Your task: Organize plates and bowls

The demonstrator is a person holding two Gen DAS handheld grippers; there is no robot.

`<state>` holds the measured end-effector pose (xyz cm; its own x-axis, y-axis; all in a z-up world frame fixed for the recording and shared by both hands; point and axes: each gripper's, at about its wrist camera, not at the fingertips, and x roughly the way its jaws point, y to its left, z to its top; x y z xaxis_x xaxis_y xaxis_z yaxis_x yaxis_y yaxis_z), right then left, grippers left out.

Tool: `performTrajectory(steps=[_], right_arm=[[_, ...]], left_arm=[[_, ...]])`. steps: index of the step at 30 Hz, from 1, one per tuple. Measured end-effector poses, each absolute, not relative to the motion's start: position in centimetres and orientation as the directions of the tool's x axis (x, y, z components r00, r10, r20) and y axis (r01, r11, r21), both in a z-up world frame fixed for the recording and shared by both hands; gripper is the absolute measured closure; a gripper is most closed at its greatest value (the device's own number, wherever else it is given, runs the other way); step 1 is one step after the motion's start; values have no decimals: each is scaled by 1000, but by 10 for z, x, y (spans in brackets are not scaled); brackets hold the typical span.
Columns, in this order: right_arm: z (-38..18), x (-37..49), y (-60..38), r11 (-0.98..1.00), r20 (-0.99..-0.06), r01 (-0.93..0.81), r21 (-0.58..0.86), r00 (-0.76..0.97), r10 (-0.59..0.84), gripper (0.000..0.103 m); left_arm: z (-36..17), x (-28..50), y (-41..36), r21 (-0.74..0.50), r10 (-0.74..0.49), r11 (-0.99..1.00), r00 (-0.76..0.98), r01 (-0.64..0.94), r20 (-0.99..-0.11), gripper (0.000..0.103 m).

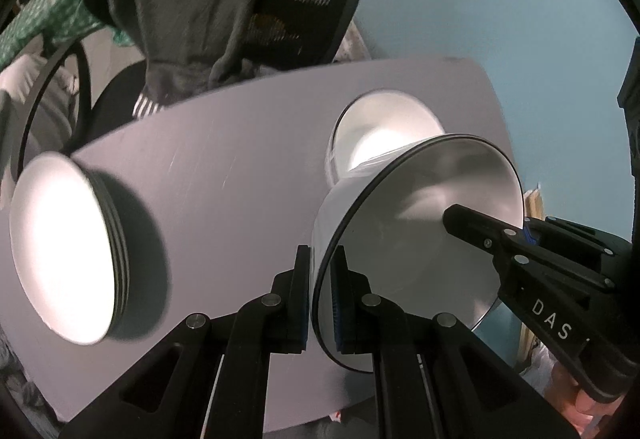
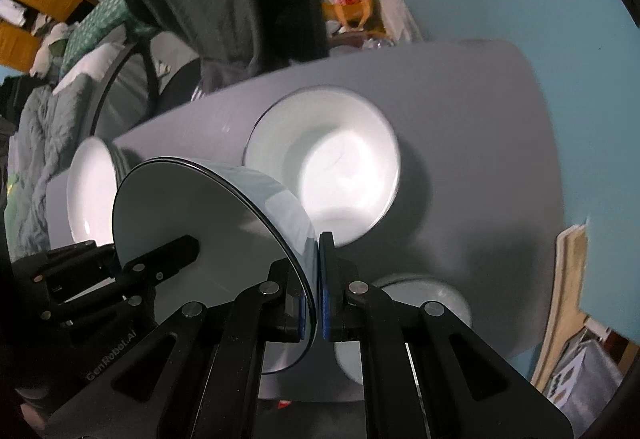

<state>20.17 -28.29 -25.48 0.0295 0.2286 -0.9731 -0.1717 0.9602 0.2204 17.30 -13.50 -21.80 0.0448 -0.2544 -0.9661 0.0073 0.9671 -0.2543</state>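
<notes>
A grey table [image 1: 224,175] carries a stack of white plates [image 1: 60,259] at its left end and a white bowl [image 2: 332,167] mid-table. Above it hangs a black-rimmed white bowl [image 1: 420,231], both claws clamped tight on its rim: left gripper [image 1: 323,291], right gripper [image 2: 314,291].

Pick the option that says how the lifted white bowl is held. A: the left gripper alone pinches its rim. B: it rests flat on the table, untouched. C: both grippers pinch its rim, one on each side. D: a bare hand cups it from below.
C: the left gripper and the right gripper each clamp the rim of the bowl, on opposite sides, above the table.
</notes>
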Motion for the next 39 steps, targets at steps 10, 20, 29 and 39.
performTrajectory(steps=[10, 20, 29, 39], right_arm=[[-261, 240, -304, 966, -974, -137, 221, 28, 227, 97], [-281, 254, -316, 964, -974, -140, 225, -28, 223, 97], [-284, 261, -322, 962, -971, -134, 237, -51, 232, 97], [-290, 264, -319, 962, -973, -152, 226, -73, 217, 94]], left_arm=[[-221, 212, -160, -227, -227, 974, 35, 26, -973, 95], [-247, 223, -166, -187, -187, 982, -19, 35, -982, 95], [-255, 230, -165, -181, -180, 983, -55, 23, -982, 95], [-249, 241, -175, -119, -111, 989, -99, 84, -989, 93]])
